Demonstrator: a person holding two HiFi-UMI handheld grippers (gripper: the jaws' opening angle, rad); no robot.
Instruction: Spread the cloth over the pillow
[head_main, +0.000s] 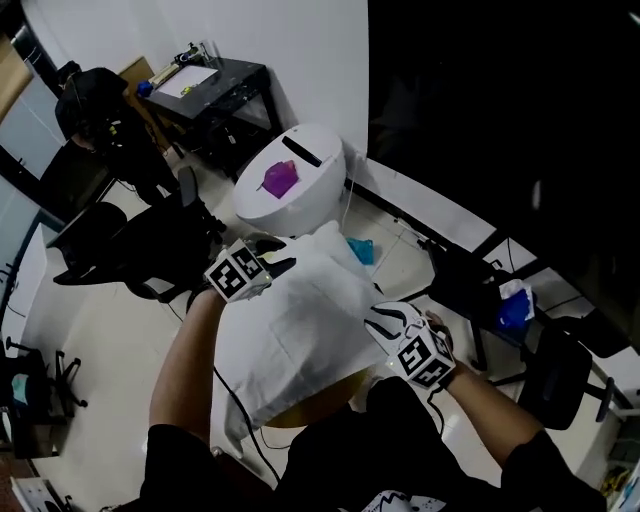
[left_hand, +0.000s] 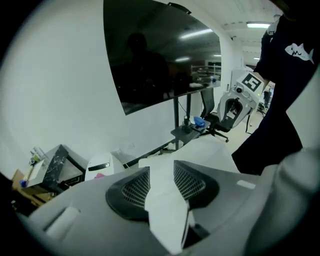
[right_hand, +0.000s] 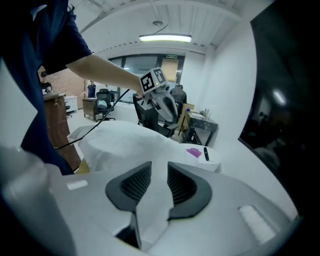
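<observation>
A white cloth lies draped over the pillow, of which only a yellowish edge shows beneath it in the head view. My left gripper is at the cloth's far left corner and my right gripper at its right edge. In the left gripper view the jaws stand parted, with a loose fold of cloth lying in the gap. The right gripper view shows the same: parted jaws with slack cloth between them. Beyond them the cloth mounds over the pillow.
A white round bin with a purple thing on top stands just beyond the pillow. Black office chairs are at the left and a black desk behind. A stand with blue items is at the right. A dark screen hangs on the wall.
</observation>
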